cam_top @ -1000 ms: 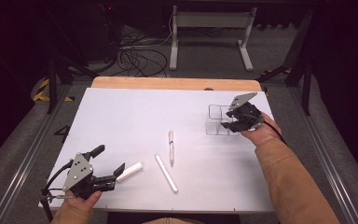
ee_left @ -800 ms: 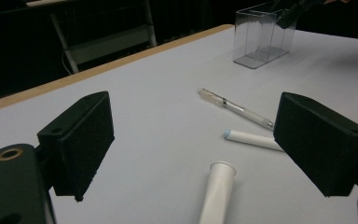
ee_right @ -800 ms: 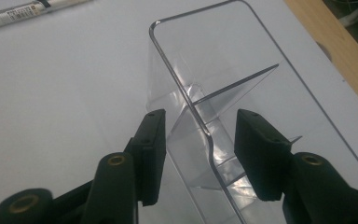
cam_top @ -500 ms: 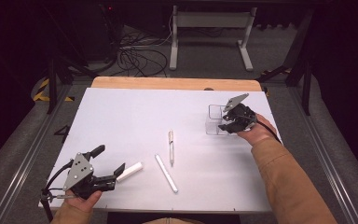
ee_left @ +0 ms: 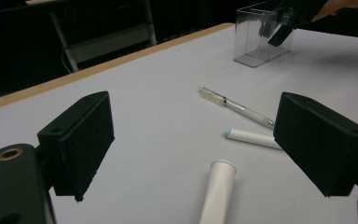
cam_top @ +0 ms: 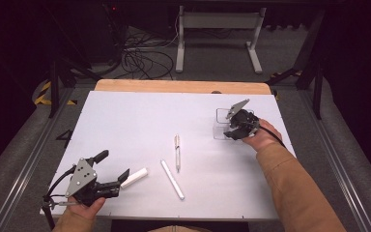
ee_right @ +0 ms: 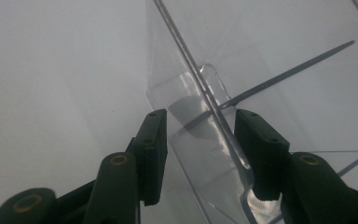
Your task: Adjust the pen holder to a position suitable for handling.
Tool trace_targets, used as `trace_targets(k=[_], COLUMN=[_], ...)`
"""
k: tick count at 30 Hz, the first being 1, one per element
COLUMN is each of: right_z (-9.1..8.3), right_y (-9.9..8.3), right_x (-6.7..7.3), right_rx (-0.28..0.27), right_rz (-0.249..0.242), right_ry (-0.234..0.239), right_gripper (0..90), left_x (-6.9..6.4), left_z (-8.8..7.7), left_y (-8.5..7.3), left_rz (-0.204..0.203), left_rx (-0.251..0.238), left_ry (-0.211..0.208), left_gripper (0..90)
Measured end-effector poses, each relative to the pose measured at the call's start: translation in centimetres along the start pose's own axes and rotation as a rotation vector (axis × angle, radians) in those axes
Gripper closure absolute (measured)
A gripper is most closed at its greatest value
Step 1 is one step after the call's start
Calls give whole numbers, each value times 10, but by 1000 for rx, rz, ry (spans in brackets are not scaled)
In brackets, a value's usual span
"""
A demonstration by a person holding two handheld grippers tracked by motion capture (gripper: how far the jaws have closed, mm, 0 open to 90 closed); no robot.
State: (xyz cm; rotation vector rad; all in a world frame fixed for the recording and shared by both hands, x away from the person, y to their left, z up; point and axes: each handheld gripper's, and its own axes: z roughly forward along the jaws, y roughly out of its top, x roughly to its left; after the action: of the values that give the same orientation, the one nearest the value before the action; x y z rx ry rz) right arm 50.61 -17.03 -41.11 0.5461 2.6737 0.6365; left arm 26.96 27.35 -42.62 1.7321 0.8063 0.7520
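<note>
1. We found the clear, square-walled plastic container [cam_top: 221,126] partly covered by the right gripper [cam_top: 232,131] in the high view; its near walls lay behind the black jaws and the hand.
2. In the right gripper view the container [ee_right: 205,88] was cut off at the bottom edge, and its transparent walls were hard to separate from the white table top [ee_right: 51,70] beneath.
3. We noted the container standing at the far right of the table [cam_top: 140,116], upright, glassy, with an inner dividing wall seen as a thin edge.
4. The right gripper [ee_right: 200,140] had its jaws apart and astride that wall edge, and they had just been closing; we could not tell whether the pads yet pressed on it.
5. The left gripper [cam_top: 110,169] rested at the near left corner, jaws standing wide apart, nothing between them.
6. Just ahead of it lay a short white tube [ee_left: 216,191], cut off at the bottom of the left gripper view; beyond were a white stick with a pale blue tip [ee_left: 251,137] and a clear-barrelled pen [ee_left: 235,106].
</note>
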Motion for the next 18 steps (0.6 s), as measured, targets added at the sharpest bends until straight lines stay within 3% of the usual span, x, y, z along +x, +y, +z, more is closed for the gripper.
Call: trace_targets(k=[6, 18], right_z=[1, -4], right_y=[1, 1], right_x=[1, 3], right_rx=[16, 32], right_rz=[-17, -56], right_ry=[-8, -1], right_gripper=[575, 692], left_x=[0, 0], left_z=[0, 1], left_y=[0, 0], left_rz=[1, 0], left_rx=[1, 3], left_ry=[-1, -1], left_gripper=[131, 131])
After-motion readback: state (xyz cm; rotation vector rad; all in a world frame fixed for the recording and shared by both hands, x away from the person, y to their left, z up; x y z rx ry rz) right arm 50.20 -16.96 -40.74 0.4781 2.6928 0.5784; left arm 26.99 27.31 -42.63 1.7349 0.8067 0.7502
